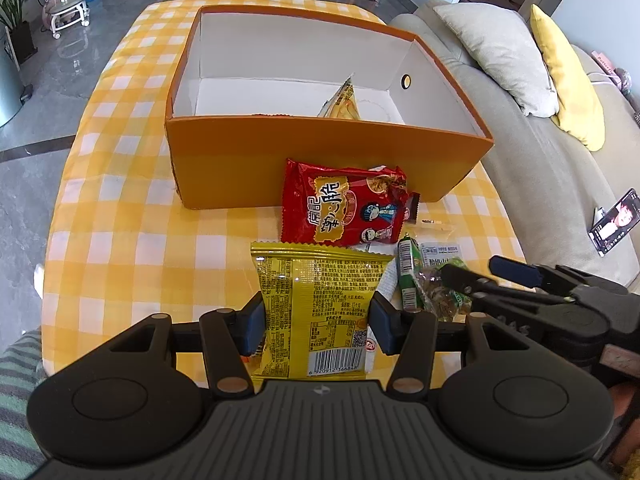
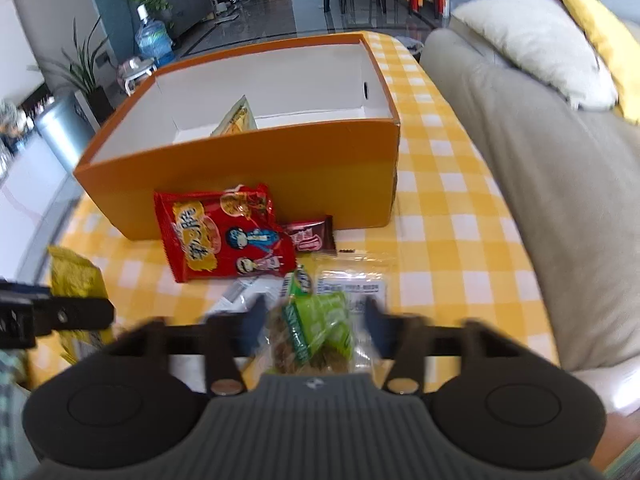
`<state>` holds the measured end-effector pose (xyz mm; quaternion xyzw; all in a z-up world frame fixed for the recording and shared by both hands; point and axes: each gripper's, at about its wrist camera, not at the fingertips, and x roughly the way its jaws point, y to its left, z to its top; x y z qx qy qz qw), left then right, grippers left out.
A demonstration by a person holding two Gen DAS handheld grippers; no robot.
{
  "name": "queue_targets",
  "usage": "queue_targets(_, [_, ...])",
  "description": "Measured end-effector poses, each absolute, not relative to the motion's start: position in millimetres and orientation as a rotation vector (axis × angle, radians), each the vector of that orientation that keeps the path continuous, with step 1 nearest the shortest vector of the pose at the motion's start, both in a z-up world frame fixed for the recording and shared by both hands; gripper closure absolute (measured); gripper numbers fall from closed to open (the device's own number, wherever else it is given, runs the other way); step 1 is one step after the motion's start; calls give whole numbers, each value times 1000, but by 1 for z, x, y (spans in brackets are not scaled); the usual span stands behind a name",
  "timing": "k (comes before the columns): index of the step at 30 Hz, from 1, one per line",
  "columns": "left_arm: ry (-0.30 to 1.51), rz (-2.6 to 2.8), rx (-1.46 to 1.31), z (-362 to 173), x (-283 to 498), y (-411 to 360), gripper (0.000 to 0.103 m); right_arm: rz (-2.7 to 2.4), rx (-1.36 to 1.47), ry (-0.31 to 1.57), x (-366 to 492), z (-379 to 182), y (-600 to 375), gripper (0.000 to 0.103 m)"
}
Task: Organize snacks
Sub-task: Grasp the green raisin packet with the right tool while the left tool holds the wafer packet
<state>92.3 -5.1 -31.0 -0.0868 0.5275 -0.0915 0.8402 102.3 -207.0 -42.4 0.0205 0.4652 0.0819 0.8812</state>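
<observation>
My left gripper (image 1: 316, 312) is shut on a yellow snack packet (image 1: 320, 304), held upright with its printed back and barcode facing the camera. My right gripper (image 2: 314, 312) stands open around a green snack packet (image 2: 316, 328), with a gap on each side of it. In front lies a red snack packet (image 1: 344, 208) against the open orange box (image 1: 320, 160). A yellow packet (image 1: 344, 104) leans inside the box. In the right wrist view the left gripper (image 2: 60, 314) shows at the left edge, with the yellow packet (image 2: 76, 280) above it.
A small dark red wrapper (image 2: 312, 234), a green stick packet (image 1: 406, 276) and a clear labelled bag (image 2: 352, 284) lie on the yellow checked tablecloth (image 1: 120, 220). A grey sofa (image 1: 540, 160) with cushions runs along the right; a phone (image 1: 614, 222) rests on it.
</observation>
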Motion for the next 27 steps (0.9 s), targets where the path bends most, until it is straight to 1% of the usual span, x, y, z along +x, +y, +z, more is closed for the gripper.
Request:
queue_targets(3, [1121,-195,-177,-32,92,-6,43,186,8,1002,107,-53,-203,45])
queue_targets(5, [1122,-193,-180,-32,93,-4,43,187,4,1051,111,-62,-202,39])
queue_targets(7, [1126,-186,-182,-34,93,-3,43,173,-14,1068,112,-68,-200,37])
queue_targets(12, [1139,-188,-173,-37,96,-6,43,179,-24,1086,113,-73,-199,37])
queue_targets(13, [1139,-190,-171,-37,97,-8,43,183,-20,1096,114,-74,-199,39])
queue_targets(14, [1139,-193,-170,-37,97,-9,43,194,-14,1106,114,-76,-199,46])
queue_targets(16, [1136,-199,-166,-36,97,-10,43,209,-12,1109,113,-76,-198,52])
queue_targets(20, [1125,-198,-168,-32,96,-8,43,199,-57,1090,109,-69,-192,60])
queue_targets(27, [1074,-193,-186,-11,94,2,43,180,-60,1059,98,-43,-193,62])
